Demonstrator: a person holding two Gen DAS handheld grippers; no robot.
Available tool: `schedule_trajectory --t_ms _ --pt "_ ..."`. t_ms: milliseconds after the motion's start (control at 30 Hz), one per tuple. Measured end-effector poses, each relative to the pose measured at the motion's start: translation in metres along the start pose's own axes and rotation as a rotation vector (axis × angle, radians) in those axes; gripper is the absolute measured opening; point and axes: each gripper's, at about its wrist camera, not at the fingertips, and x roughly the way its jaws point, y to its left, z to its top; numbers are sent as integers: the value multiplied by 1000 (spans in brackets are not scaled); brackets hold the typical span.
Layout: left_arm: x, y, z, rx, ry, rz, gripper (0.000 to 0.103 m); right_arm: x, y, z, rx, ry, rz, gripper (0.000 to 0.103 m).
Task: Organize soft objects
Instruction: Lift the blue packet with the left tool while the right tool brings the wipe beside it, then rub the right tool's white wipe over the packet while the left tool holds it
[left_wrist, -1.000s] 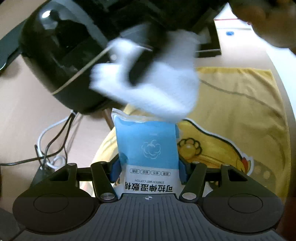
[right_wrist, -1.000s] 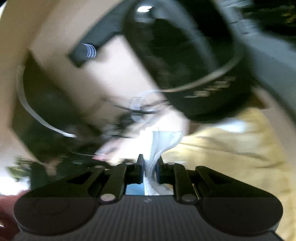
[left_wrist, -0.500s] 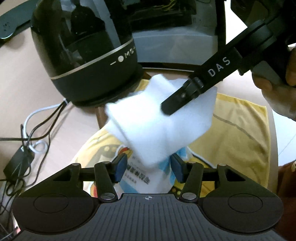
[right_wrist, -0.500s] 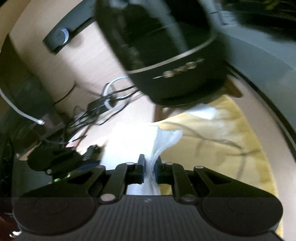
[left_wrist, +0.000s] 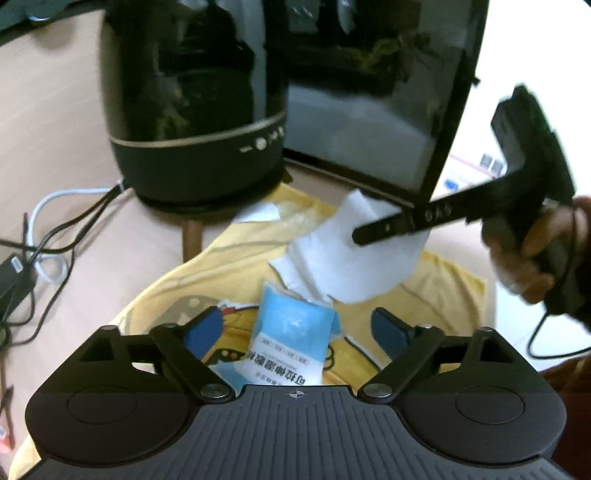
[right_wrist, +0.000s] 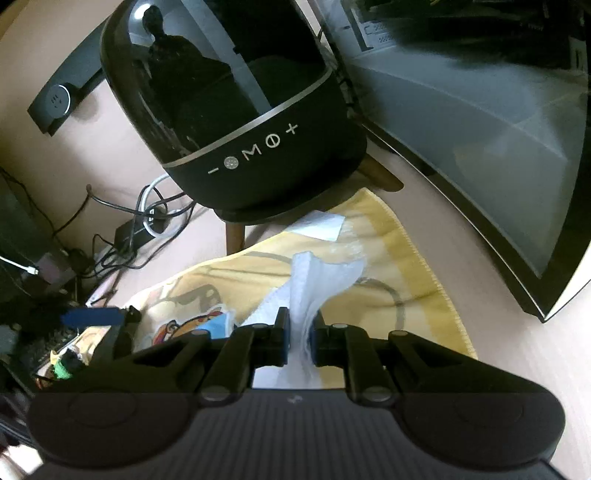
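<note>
A blue and white pack of cotton tissues (left_wrist: 291, 341) lies on a yellow cartoon towel (left_wrist: 229, 273). My left gripper (left_wrist: 297, 328) is open, its blue pads (left_wrist: 205, 330) standing apart on either side of the pack. A white tissue sheet (left_wrist: 351, 254) hangs above the towel, still running into the pack's top. My right gripper (right_wrist: 299, 332) is shut on that white tissue (right_wrist: 314, 280); in the left wrist view it shows as a black finger (left_wrist: 413, 221) held by a hand (left_wrist: 532, 251).
A black domed appliance (right_wrist: 236, 110) on wooden legs stands behind the towel (right_wrist: 388, 258). A dark glass-fronted case (right_wrist: 480, 129) is at the right. Cables and an adapter (left_wrist: 22, 266) lie on the left of the beige tabletop. A small white paper (right_wrist: 319, 225) rests at the towel's far edge.
My left gripper has opened and let go of the tissue pack, which now lies on the towel. The right gripper has drawn the white tissue up and to the right.
</note>
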Motion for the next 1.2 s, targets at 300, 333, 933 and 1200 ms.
schedule_trajectory --t_ms 300,333,933,1200 --pt "28 -54 -54 437 124 140 94 10 1 -9 4 52 16 16" --pt "35 -52 -53 430 128 141 94 10 1 -8 2 52 18 16" --pt "53 64 -18 -584 160 -205 68 -17 10 4 1 -47 67 11" --pt "56 96 -53 -949 149 -260 69 -13 44 2 75 94 566 11"
